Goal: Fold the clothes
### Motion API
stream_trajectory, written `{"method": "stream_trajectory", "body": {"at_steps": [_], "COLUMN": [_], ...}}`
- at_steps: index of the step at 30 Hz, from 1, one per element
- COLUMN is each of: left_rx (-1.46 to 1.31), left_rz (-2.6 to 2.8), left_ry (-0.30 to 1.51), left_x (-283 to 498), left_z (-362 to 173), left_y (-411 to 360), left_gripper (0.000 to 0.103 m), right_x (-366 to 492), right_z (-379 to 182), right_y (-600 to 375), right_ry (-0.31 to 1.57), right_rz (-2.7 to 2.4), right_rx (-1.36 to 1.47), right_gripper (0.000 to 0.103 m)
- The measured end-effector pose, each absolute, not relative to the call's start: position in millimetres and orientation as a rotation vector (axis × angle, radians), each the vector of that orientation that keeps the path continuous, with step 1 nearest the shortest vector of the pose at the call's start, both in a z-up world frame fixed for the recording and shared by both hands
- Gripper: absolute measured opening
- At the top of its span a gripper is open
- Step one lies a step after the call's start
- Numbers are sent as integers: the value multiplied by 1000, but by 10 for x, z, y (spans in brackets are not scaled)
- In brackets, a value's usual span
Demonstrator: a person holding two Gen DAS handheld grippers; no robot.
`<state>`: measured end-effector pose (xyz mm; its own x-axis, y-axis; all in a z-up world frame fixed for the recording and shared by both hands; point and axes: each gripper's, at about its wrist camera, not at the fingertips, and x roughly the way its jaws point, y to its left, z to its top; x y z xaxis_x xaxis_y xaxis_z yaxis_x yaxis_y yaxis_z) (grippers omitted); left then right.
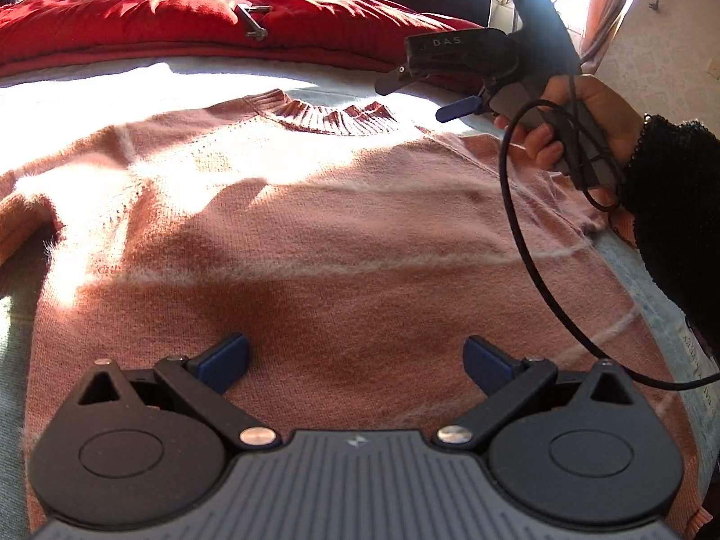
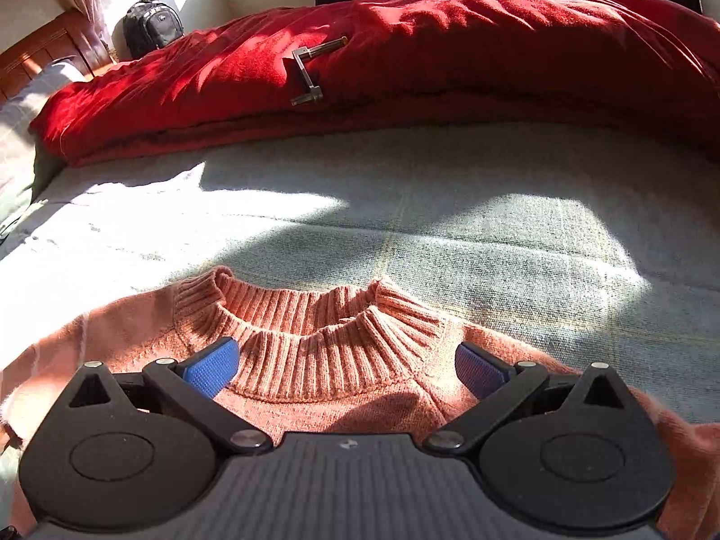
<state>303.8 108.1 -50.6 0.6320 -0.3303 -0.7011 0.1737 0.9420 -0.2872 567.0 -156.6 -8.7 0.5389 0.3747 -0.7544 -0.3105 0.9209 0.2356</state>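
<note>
Sunlit bed (image 2: 405, 225): both tools spread, apparently hovering over pink sweater (image 1: 315, 234).

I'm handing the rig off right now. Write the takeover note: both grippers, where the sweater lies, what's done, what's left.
Left gripper: jaws open, empty, over the lower body of the pink sweater.
Right gripper: jaws open, empty, at the ribbed collar.
Sweater lies spread flat, collar toward the red blanket, on the grey bedcover.
Done: sweater laid out. No fold visible.
Left: all folding.
</note>
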Motion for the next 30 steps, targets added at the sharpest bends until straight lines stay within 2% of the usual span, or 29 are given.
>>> {"method": "stream_trajectory", "body": {"at_steps": [6,12,16,23,30], "left_rx": [-176,-120,-86,-73,-79], "left_rz": [-282,-274,-313,-315,-234], "left_ry": [839,781,763,846,848], "left_x": [3043,2996,3077,3454,3216], "left_z": [-490,-264,-168,-405,-492], "left_y": [1052,943,826,634,859], "left_gripper": [102,102,102,102,102], "right_x": [4718,4083,3716,3564,3549], "right_z": [49,-282,-383,-499,-532], "right_y": [-1811,-1988,-2075,-2101,-2072], "right_ry": [905,966,915,885,856], "right_rz": [514,536,485,423,403], "right_rx": [14,-7,-83,-99,-107], "right_gripper": [103,103,103,103,103]}}
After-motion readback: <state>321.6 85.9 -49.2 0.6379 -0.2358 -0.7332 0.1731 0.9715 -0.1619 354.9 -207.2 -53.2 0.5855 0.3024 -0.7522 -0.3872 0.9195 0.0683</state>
